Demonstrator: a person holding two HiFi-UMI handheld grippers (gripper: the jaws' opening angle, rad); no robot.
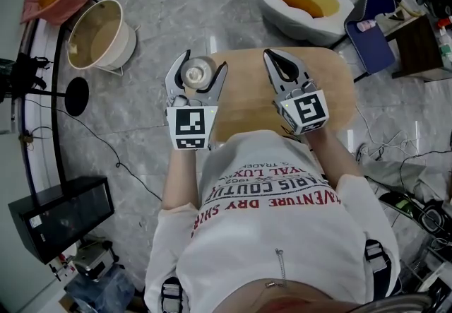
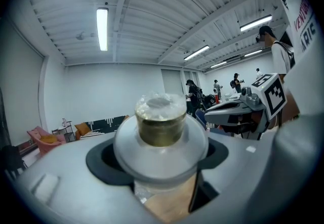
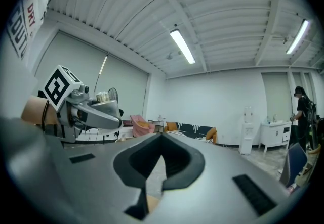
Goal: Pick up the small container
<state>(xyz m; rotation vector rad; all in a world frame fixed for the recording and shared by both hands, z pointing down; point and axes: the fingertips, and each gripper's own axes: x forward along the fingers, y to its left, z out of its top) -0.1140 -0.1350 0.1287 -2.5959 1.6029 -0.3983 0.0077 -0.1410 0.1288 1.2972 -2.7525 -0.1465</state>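
The fingers (image 2: 66,177) of the left gripper (image 1: 203,63) clasp the container (image 2: 161,122), a small round jar of clear plastic with a brassy band and crinkled film on top. It seems to be held just above the left edge of the smooth, pale wooden surface (image 1: 332,85). The pick-up looks all but done, and only lifting clear may remain. The right gripper (image 1: 277,58) hovers to the right, fingers closed on nothing.

Small clear gold-banded container (image 2: 161,128) sits upright, clamped in left tool (image 1: 200,66).
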